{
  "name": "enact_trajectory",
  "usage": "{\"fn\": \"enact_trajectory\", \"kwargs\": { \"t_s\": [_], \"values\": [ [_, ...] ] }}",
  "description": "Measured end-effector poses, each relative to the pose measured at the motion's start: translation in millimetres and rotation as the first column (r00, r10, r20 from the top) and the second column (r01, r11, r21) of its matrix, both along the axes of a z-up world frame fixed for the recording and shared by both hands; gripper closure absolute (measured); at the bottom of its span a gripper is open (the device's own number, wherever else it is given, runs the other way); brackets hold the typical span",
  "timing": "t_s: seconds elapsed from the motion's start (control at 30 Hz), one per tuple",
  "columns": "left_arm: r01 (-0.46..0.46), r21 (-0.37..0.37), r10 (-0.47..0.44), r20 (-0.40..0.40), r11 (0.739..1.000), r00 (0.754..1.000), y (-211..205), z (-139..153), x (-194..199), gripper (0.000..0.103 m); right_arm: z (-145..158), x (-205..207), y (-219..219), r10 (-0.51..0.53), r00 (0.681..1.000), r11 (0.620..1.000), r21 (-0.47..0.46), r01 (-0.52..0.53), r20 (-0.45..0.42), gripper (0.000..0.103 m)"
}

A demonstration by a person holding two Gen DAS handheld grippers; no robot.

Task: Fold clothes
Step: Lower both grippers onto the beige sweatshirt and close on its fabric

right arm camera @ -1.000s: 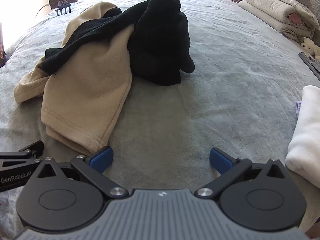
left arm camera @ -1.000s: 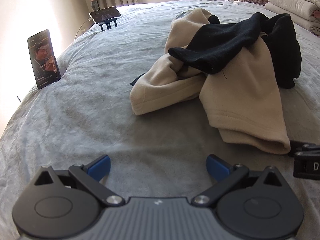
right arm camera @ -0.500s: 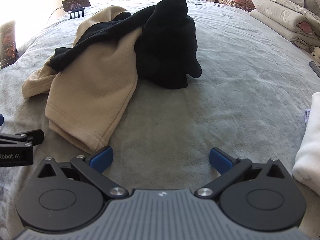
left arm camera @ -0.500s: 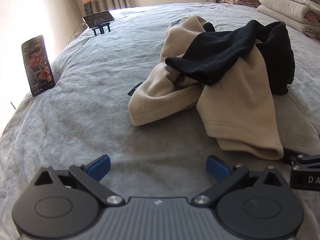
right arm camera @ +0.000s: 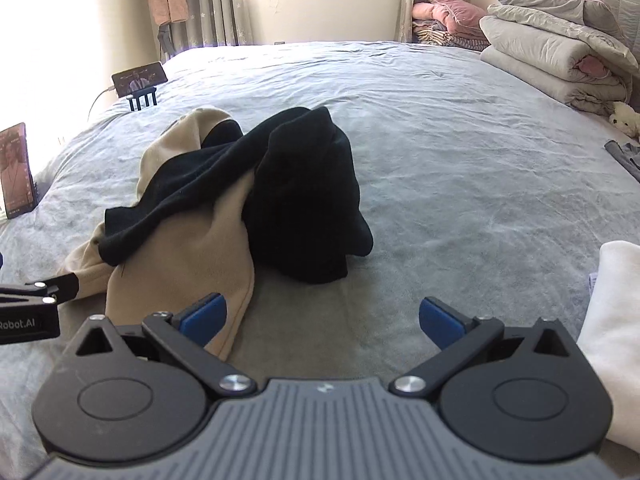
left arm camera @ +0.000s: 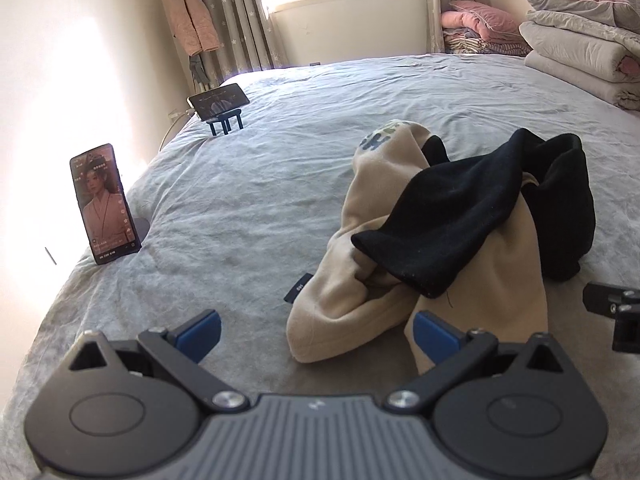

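A crumpled beige fleece garment (left arm camera: pixel 352 296) lies on the grey bed with a black garment (left arm camera: pixel 472 220) draped over it. Both also show in the right wrist view, the beige one (right arm camera: pixel 192 264) under the black one (right arm camera: pixel 304 192). My left gripper (left arm camera: pixel 316 330) is open and empty, low over the bed, its right pad at the beige hem. My right gripper (right arm camera: pixel 323 316) is open and empty, its left pad at the beige hem's near corner. Each gripper's edge shows in the other's view.
Two phones stand on the bed at left, one upright (left arm camera: pixel 105 204) and one on a small stand (left arm camera: pixel 219 101). Folded quilts (right arm camera: pixel 552 56) are stacked at the far right. A folded white cloth (right arm camera: pixel 616 328) lies at the right edge. Grey bedspread (right arm camera: pixel 460 160) stretches beyond.
Both grippers have tilted up and moved closer to the clothes, so the window and wall now show. The hem of the beige garment now lies at the pads. Both stay open.
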State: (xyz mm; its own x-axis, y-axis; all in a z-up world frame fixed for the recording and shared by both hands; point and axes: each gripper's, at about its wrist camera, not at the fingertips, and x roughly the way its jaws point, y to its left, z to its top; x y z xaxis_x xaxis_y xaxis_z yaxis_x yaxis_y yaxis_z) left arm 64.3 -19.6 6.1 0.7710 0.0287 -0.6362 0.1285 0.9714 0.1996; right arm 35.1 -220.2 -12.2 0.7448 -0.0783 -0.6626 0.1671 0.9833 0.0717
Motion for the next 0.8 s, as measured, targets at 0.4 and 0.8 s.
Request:
{"fn": "enact_trajectory", "kwargs": {
  "t_s": [0.4, 0.8],
  "values": [
    [-0.066, -0.089, 0.076, 0.115, 0.994, 0.990, 5.6, -2.7, 19.1, 0.001, 12.5, 53.5, 21.6, 0.032, 0.999, 0.996, -0.080, -0.029, 0.034, 0.000],
    [-0.084, -0.135, 0.091, 0.046, 0.987, 0.995, 13.9, -28.3, 36.6, 0.001, -20.2, 78.2, 18.7, 0.002, 1.000, 1.000, 0.005, -0.002, 0.005, 0.000]
  ]
}}
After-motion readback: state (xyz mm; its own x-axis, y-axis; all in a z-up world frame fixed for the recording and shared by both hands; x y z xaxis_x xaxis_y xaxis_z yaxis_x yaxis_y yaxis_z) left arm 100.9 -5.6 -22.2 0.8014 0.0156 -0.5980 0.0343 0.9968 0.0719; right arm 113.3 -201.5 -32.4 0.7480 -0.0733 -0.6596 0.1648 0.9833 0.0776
